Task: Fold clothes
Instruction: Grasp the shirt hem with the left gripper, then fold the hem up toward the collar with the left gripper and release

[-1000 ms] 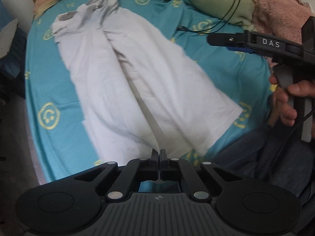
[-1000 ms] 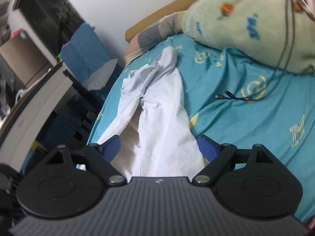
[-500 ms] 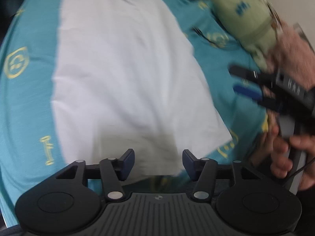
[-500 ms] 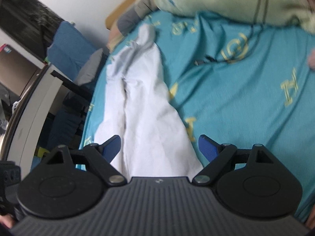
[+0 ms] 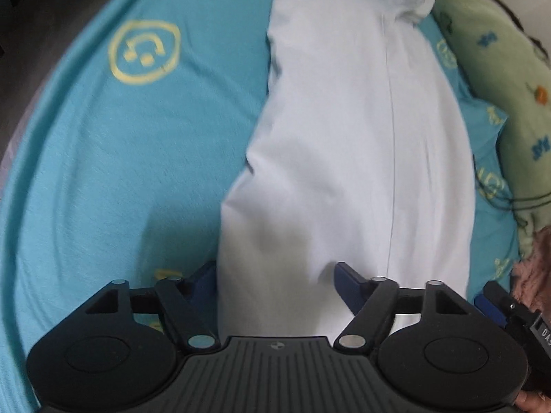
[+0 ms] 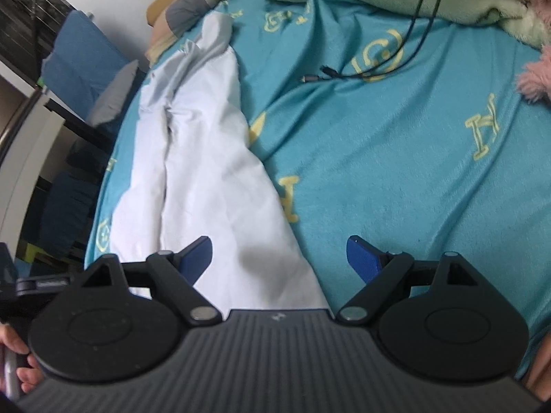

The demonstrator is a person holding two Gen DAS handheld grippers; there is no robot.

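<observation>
Both grippers, left (image 5: pixel 275 275) and right (image 6: pixel 279 254), hover jaws apart over the white garment (image 5: pixel 361 144) (nothing gripped).

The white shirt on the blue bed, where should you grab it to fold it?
Probably at the near bottom hem of the long white cotton shirt, coming from the near end. Both the open left gripper and open right gripper already hang over that flat, free edge.

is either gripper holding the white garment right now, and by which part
Nothing is held. The left gripper and right gripper are both open over the near end of the white garment.
</observation>
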